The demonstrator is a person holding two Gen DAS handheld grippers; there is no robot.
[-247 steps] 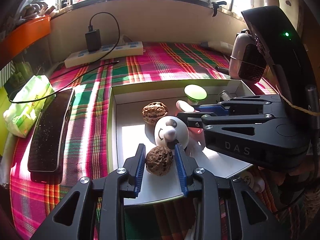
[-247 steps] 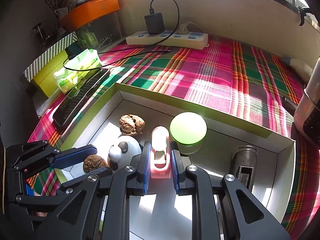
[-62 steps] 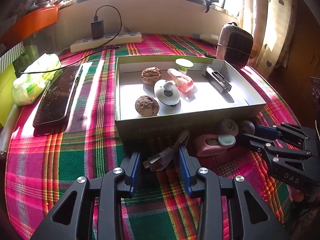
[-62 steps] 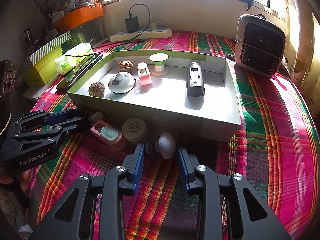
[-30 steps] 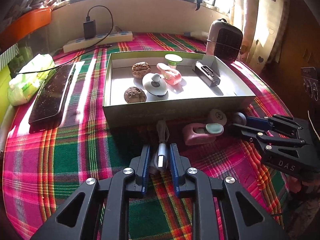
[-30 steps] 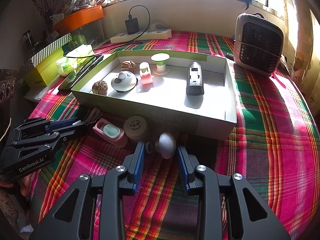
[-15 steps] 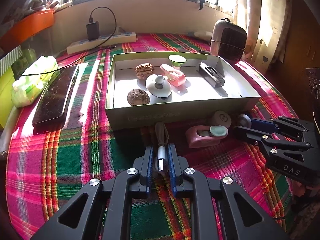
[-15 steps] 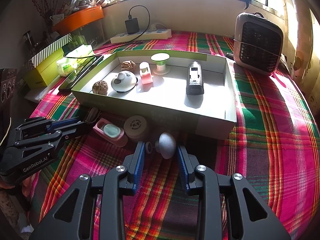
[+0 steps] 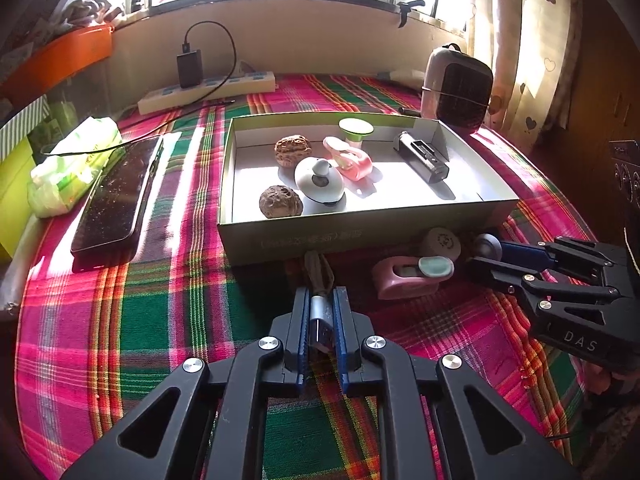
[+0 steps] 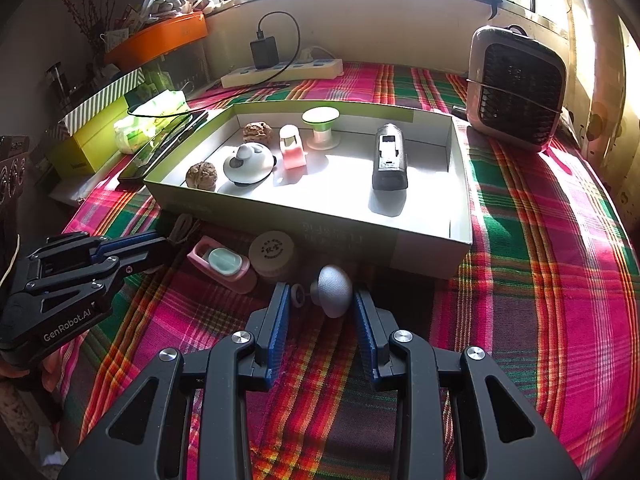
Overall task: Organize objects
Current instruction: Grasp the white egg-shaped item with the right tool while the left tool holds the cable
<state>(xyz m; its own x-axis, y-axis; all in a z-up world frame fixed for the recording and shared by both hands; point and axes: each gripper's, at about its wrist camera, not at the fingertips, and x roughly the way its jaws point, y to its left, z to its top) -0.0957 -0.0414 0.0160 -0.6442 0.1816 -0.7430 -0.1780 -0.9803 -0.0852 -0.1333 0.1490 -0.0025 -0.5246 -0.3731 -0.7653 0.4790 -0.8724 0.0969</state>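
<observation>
Left wrist view shows my left claw (image 9: 322, 320) pinching the metal plug of a cable (image 9: 320, 280) that lies on the plaid cloth (image 9: 120, 320) just near of the box (image 9: 360, 236); its jaws have just been closing, and the pads now press the plug from both sides. I judge this step as the pickup of the loose things that sit outside the box. The next move calls for a lift high enough to carry the plug and its trailing bundle over the near wall, then a release on bare floor inside.

Further right on the cloth lie a pink case (image 9: 412, 276) and a round tin (image 9: 440, 242), both close against the box wall. At the far right my right claw (image 10: 320, 308) stands spread around a grey knob (image 10: 332, 290); the right pad looks to be at its side, the left pad apart from it, so I would not call it held. It must close before any lift.

Inside the box, from left to right: two walnuts (image 9: 280, 202), one nearer and one farther, a white dome (image 9: 319, 180), a pink clip (image 9: 352, 158), a green-topped spool (image 9: 355, 130) at the far wall, and a dark bar (image 9: 422, 156). The right part of the floor is bare, good room for what comes in.
</observation>
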